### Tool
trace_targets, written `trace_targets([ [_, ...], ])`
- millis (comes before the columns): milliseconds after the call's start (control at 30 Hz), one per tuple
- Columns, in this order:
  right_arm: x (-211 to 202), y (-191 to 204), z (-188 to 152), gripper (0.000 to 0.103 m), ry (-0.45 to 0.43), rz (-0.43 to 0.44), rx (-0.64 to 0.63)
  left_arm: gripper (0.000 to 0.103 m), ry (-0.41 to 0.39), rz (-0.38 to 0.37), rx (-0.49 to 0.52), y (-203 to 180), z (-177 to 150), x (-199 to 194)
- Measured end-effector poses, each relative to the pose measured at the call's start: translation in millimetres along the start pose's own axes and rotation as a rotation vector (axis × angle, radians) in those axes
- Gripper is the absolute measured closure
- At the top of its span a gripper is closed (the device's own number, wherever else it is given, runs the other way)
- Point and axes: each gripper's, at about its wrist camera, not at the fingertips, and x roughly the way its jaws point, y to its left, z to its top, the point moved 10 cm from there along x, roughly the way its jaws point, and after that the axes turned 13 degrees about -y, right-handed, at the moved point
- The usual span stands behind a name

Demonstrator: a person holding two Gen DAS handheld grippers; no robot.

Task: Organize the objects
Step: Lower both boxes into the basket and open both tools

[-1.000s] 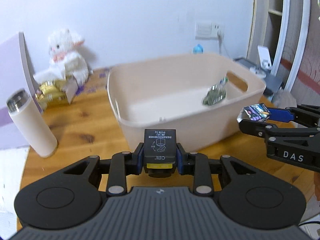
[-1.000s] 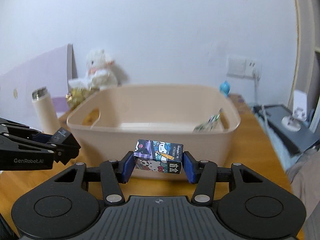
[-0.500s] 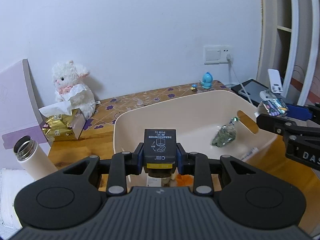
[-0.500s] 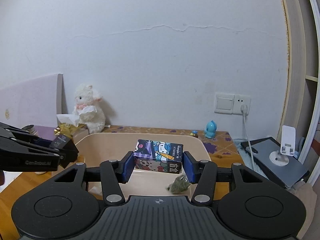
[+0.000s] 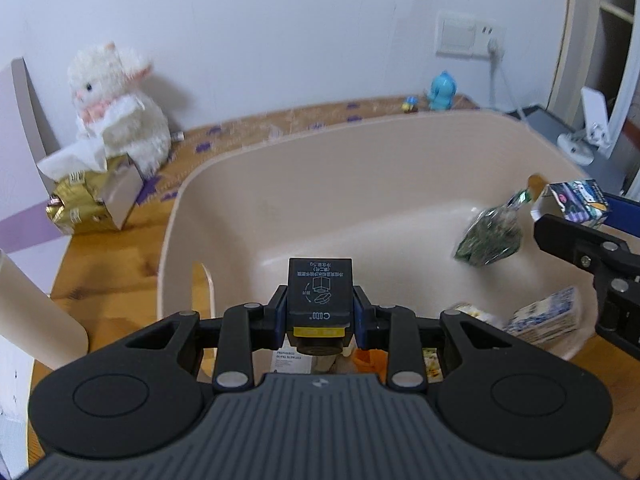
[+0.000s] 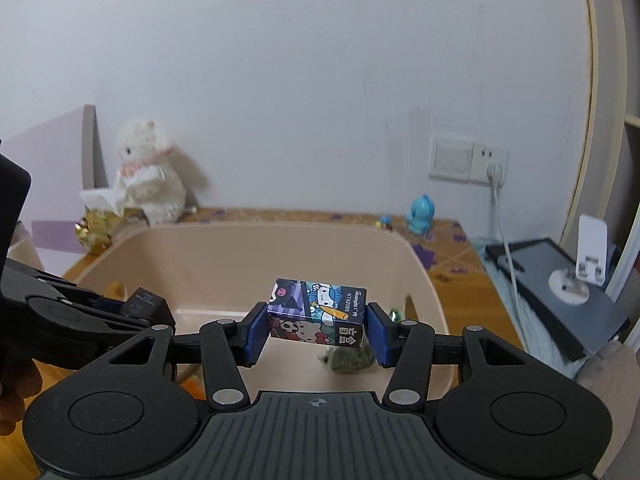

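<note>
My left gripper [image 5: 320,316] is shut on a small black box [image 5: 320,292] with white print, held over the near left part of a beige plastic tub [image 5: 280,168]. My right gripper [image 6: 317,328] is shut on a cartoon-printed box [image 6: 316,312], above the tub [image 6: 240,248] near its right side. That cartoon box [image 5: 576,202] also shows at the right edge of the left wrist view. Inside the tub lie a green foil packet [image 5: 490,236], a blue-and-white pack [image 5: 546,316] and several smaller packets partly hidden under my left fingers. The left gripper [image 6: 148,306] appears low at left in the right wrist view.
A white plush lamb [image 5: 116,104] sits behind a gold tissue box [image 5: 86,200] at the back left. A white bottle [image 5: 36,320] stands left of the tub. A blue figurine [image 5: 440,96], a wall socket with a cable [image 5: 470,34] and a dark tablet with a white stand [image 6: 568,280] are to the right.
Both grippers have moved forward and over the tub, each still holding its box. The left view now looks down into the tub from closer.
</note>
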Motion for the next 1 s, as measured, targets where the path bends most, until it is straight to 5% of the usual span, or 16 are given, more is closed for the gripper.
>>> trace_targets([
  [367, 4.7, -3.1, -14.4, 0.044, 0.035, -0.014, 0.002, 0.067, 0.014, -0.016, 0.016, -7.6, -5.4, 1.3],
  [500, -8.2, -5.4, -7.0, 0.04, 0.011, -0.021, -0.003, 0.031, -0.024, 0.003, 0.009, -3.3, -0.2, -13.7],
  [1000, -75.7, 5.5, 3.2, 0.032, -0.017, -0.01, 0.0, 0.025, -0.119, 0.029, -0.059, 14.6, -1.6, -81.9],
])
